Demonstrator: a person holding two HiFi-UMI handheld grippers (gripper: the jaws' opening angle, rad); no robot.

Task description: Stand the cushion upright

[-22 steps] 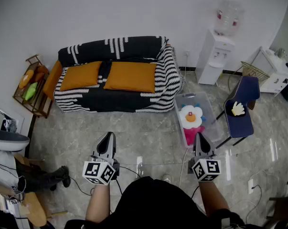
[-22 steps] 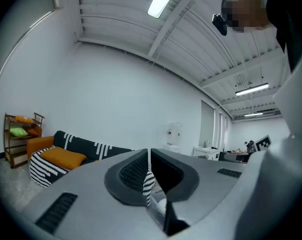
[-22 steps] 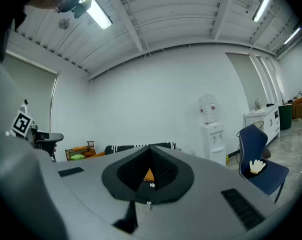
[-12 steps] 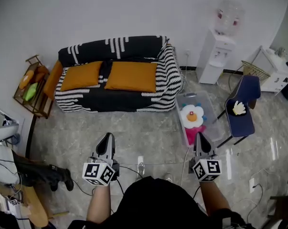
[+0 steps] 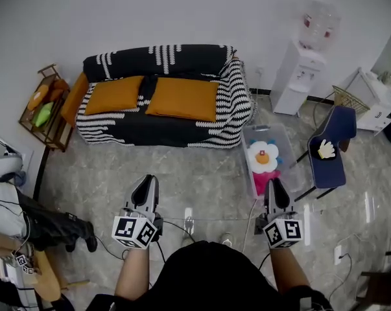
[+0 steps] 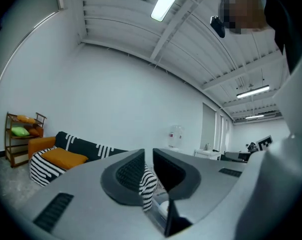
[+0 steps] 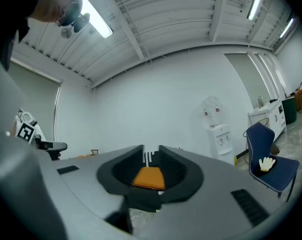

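Observation:
Two orange cushions lie flat on the seat of a black-and-white striped sofa [image 5: 163,125]: the left cushion [image 5: 114,94] and the larger right cushion [image 5: 182,99]. A third orange cushion [image 5: 74,99] leans at the sofa's left arm. My left gripper [image 5: 147,180] and right gripper [image 5: 277,183] are held level over the floor, well short of the sofa, both shut with nothing in them. In the left gripper view the left gripper [image 6: 148,156] points past the sofa's right end, with a cushion [image 6: 63,158] at the left. Through the right gripper [image 7: 152,151], an orange cushion [image 7: 148,178] shows far ahead.
A clear plastic bin [image 5: 283,149] holding a flower plush [image 5: 263,155] stands on the floor right of the sofa. Beyond it are a blue chair [image 5: 331,144] and a water dispenser [image 5: 305,70]. A wooden shelf [image 5: 43,109] stands left of the sofa. A person's boots [image 5: 52,222] and cables lie near my left.
The head view has shifted slightly toward the sofa, and both grippers have edged forward, still shut. The booted person at the left has moved.

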